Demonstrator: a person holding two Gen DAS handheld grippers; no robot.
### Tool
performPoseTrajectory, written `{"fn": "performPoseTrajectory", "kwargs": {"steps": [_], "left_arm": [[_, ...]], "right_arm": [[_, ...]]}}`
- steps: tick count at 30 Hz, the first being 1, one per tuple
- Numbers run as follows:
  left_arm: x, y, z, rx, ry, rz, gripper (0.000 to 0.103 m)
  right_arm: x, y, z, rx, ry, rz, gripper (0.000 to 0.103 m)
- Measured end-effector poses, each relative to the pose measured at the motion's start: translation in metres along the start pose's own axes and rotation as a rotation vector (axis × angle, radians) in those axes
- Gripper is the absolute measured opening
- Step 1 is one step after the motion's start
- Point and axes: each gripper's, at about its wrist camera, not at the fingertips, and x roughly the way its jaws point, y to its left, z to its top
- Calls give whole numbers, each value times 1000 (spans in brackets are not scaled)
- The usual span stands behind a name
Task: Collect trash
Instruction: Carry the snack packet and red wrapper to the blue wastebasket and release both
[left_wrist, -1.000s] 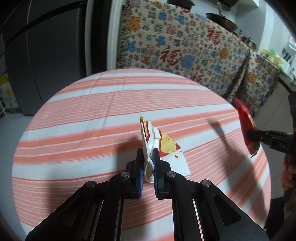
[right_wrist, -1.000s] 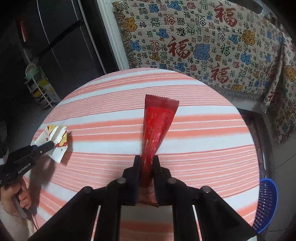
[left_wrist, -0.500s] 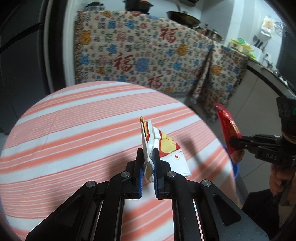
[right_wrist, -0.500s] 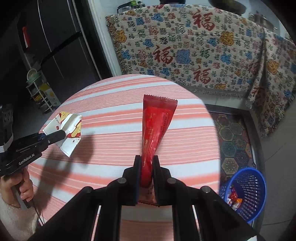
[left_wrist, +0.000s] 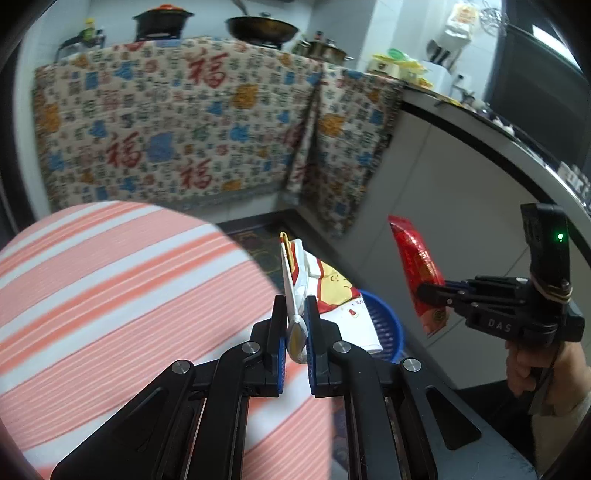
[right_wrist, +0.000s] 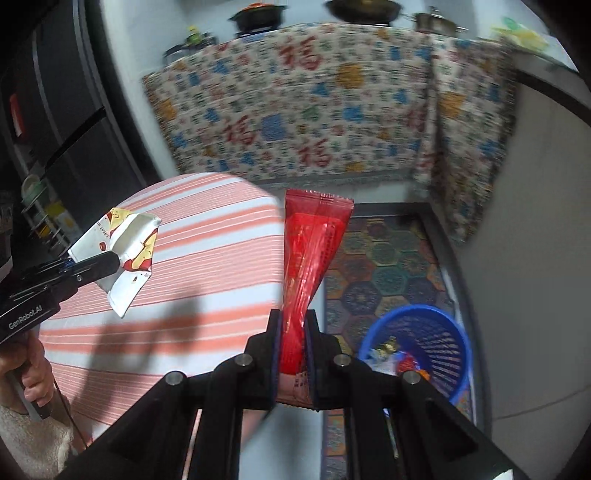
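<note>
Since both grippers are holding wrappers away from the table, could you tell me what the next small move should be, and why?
Probably carry the right gripper a little further right until the red wrapper hangs over the blue basket, then open. The basket sits on the floor beside the table, already holding trash, and the wrapper is not above it. The left gripper, clamping the white wrapper, can follow.

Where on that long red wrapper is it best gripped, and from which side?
At its narrow lower end, from below, flat faces between the pads, as the right hand-held gripper holds the red wrapper now: it is thin and flat, widening upward.
</note>
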Motion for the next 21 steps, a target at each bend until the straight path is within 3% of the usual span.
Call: {"fn": "performPoseTrajectory", "kwargs": {"steps": [10, 21], "left_arm": [[79, -84, 13, 71, 64, -88, 7], [145, -123, 8, 95, 118, -116, 7]], "right_arm": [[-5, -103, -13, 108, 30, -77, 12], [29, -176, -26, 172, 96, -75, 12]]}}
